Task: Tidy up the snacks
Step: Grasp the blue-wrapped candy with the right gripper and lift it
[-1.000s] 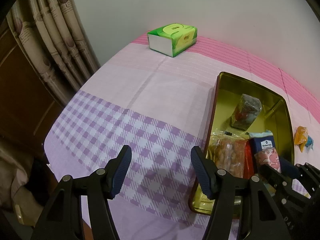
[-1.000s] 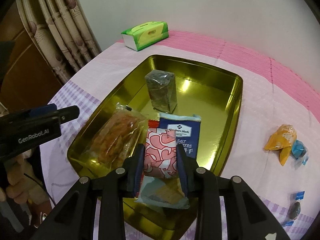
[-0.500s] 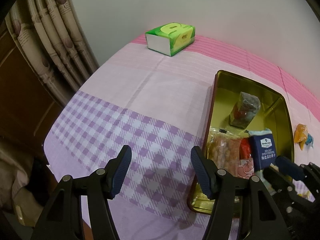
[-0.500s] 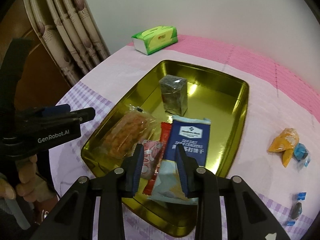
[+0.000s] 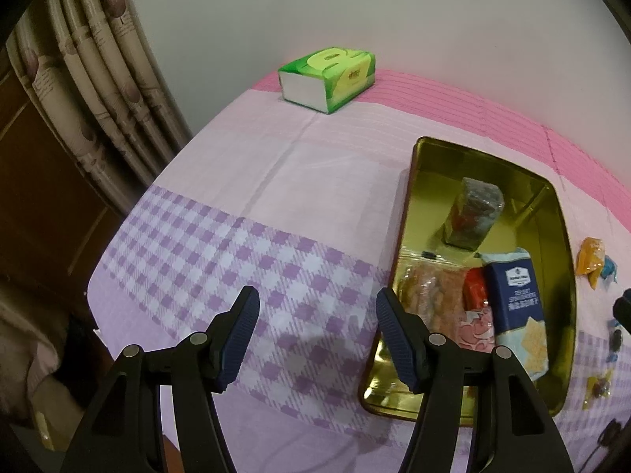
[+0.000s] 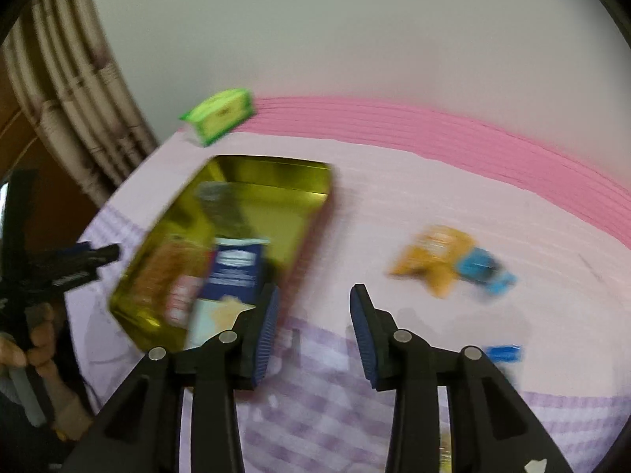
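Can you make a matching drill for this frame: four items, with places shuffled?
Items:
1. blue cracker pack
2. green tissue box
3. orange snack packet
4. left gripper

Places:
A. far table edge by the wall
B. over the purple checked cloth, fingers apart
C. on the cloth right of the tin
D. inside the gold tin

Pairs: 1-D, 2-A, 3-C, 4-B

Plain white wall, beige patterned curtain at left.

Your counter wears a pink-and-purple cloth; on it you have a green tissue box, gold tin, and loose orange and blue snack packets.
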`<state>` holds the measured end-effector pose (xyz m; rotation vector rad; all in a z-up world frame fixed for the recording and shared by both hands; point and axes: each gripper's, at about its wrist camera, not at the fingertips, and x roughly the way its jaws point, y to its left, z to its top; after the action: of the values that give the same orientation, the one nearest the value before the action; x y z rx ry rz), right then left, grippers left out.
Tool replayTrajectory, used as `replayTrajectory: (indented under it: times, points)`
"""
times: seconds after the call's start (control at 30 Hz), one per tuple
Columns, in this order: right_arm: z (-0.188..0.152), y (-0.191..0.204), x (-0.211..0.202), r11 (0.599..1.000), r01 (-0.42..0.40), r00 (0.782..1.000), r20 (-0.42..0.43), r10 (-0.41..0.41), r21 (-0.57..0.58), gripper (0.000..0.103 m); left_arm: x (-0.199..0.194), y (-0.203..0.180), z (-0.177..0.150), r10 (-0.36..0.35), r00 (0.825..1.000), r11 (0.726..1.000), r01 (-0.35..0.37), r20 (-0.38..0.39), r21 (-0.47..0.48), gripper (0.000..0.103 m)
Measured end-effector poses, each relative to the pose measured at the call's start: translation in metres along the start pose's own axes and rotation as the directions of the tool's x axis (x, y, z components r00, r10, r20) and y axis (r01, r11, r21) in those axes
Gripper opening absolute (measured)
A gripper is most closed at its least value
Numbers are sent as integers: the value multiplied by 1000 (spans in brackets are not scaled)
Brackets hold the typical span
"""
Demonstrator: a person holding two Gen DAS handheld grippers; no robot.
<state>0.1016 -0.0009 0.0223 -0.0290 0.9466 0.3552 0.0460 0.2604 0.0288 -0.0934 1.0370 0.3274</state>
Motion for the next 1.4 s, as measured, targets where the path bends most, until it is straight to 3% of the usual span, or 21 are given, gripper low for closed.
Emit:
replayTrajectory:
  times: [0.27, 0.47, 0.6, 0.8, 1.17, 1.4]
  points:
    - [-15, -83, 14, 987, 137, 989, -72, -131, 85, 36, -14, -20, -2, -53, 998, 997, 50, 43, 66, 62]
    - [-29, -112, 29, 980, 149, 984, -117, -133, 135, 36, -29, -44, -5, -119, 990, 984, 107, 76, 142, 63]
    - [-32, -115, 38, 979, 142, 985, -121, -125, 145, 36, -40, -70, -13, -171, 982, 960, 147, 83, 238, 63]
    - [-33, -113, 51, 979, 129, 987, -121, -110, 159, 36, -52, -112, -32, -238, 968, 907, 192, 82, 374, 65]
    - [-36, -108, 58, 979, 151, 985, -107, -137, 136, 31, -59, -171, -56, -310, 949, 818, 237, 54, 524, 66]
    - [-49, -125, 47, 963, 184, 980, -108, -165, 198, 31, -61, -214, -74, -385, 923, 705, 296, -3, 644, 66]
